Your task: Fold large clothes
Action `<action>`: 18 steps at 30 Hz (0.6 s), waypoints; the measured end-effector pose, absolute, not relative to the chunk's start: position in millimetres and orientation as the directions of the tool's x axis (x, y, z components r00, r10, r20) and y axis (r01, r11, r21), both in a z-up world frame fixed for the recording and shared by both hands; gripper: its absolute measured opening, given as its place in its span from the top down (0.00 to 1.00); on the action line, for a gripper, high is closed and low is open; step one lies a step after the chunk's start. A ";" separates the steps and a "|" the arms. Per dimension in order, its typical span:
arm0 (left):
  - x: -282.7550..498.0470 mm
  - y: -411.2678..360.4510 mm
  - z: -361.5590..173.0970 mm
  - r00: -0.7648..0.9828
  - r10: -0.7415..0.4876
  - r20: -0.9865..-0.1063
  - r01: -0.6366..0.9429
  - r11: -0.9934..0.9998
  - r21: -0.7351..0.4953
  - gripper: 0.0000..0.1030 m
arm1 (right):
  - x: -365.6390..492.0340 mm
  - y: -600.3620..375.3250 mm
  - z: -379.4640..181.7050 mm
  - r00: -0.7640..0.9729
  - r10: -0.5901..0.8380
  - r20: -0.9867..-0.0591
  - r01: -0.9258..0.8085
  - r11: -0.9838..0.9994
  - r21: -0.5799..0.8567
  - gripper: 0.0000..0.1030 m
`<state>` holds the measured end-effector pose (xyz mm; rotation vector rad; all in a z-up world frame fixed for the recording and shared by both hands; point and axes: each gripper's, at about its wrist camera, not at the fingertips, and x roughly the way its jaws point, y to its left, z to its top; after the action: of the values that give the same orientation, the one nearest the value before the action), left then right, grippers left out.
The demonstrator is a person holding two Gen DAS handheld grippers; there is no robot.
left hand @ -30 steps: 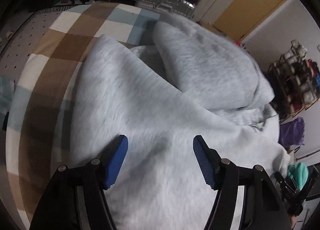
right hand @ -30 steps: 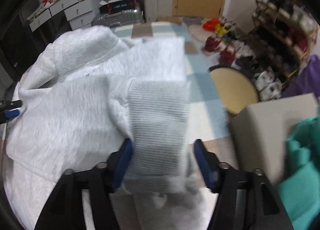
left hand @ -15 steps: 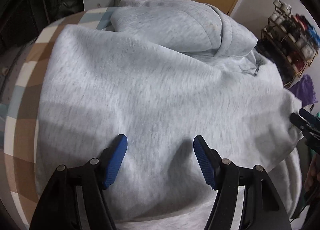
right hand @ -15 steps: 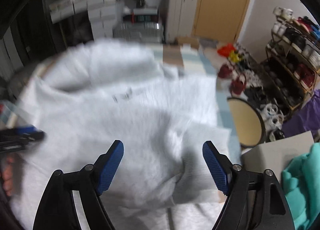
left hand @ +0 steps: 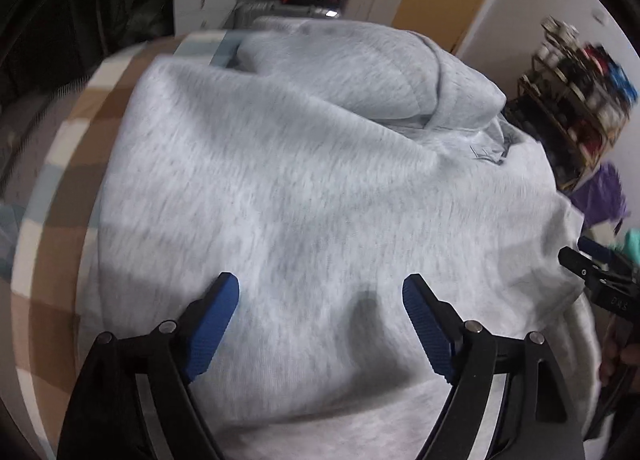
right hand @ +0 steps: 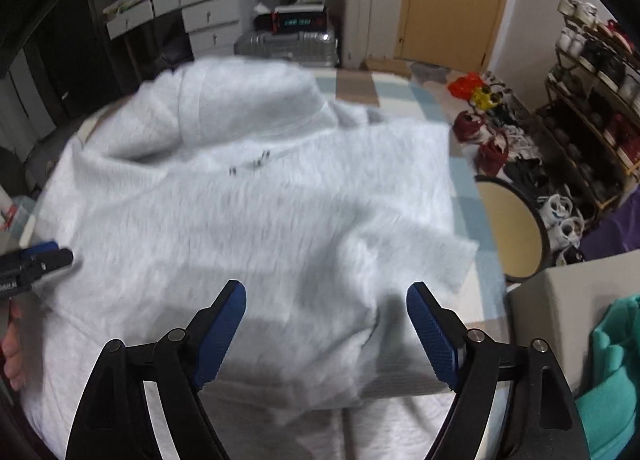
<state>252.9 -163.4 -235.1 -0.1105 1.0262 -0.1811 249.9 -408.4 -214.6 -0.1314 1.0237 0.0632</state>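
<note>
A large light-grey hoodie [left hand: 300, 160] lies spread over a checked bedspread [left hand: 60, 200], its hood [left hand: 360, 68] bunched at the far end. My left gripper [left hand: 320, 284] hovers over the near part of the body, its jaws opening, blue pads clear of the cloth, which lies below them. In the right wrist view the same hoodie [right hand: 260, 212] has a folded-in sleeve at the near right. My right gripper [right hand: 326, 288] stands wide above it, nothing pinched. Each gripper shows at the other view's edge: the right gripper [left hand: 592, 272], the left gripper [right hand: 36, 260].
Right of the bed stand a round stool [right hand: 512, 228], a grey box [right hand: 568, 300] with a teal garment [right hand: 612, 372] and a shoe rack [right hand: 592, 100]. A suitcase [right hand: 288, 44] and white drawers [right hand: 200, 20] stand beyond the far end.
My right gripper let go of the ribbed cuff it held and opened wide. The left gripper swung across the hoodie toward its middle, then its jaws widened.
</note>
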 end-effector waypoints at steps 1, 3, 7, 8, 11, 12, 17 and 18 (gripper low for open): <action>250.4 -173.2 -235.8 0.507 -0.176 -0.844 0.119 0.984 -0.134 0.20 | 251.5 -404.4 -228.2 0.487 -0.065 -0.871 -0.112 0.984 -0.136 0.20; 249.1 -188.7 -239.5 0.509 -0.106 -0.854 0.154 0.988 -0.031 0.20 | 247.4 -393.6 -235.6 0.478 -0.127 -0.869 -0.112 0.973 -0.204 0.19; 243.5 -193.9 -231.7 0.507 -0.115 -0.854 0.193 0.981 -0.018 0.20 | 233.5 -379.2 -210.7 0.548 -0.147 -0.824 -0.106 0.964 -0.243 0.21; 240.7 -191.1 -227.1 0.516 -0.159 -0.842 0.210 0.976 -0.056 0.20 | 226.1 -373.8 -201.3 0.596 -0.178 -0.783 -0.091 0.954 -0.285 0.19; 234.2 -170.3 -230.8 0.517 -0.129 -0.846 0.183 0.982 -0.038 0.20 | 221.9 -361.6 -205.1 0.580 -0.198 -0.790 -0.118 0.939 -0.322 0.14; 237.5 -163.1 -241.6 0.488 -0.124 -0.864 0.171 0.984 -0.044 0.20 | 222.3 -358.9 -212.2 0.557 -0.200 -0.806 -0.128 0.938 -0.321 0.14; 241.2 -145.0 -241.9 0.488 -0.154 -0.859 0.172 0.982 -0.078 0.20 | 227.4 -365.4 -229.2 0.480 -0.171 -0.860 -0.113 0.961 -0.254 0.11; 239.4 -138.6 -239.8 0.485 -0.182 -0.855 0.165 0.980 -0.115 0.20 | 227.3 -365.6 -223.8 0.469 -0.171 -0.867 -0.115 0.961 -0.252 0.14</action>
<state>239.4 -138.6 -239.8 -0.0182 1.0430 -0.2108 227.3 -365.6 -223.8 -0.2928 1.0866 -0.0347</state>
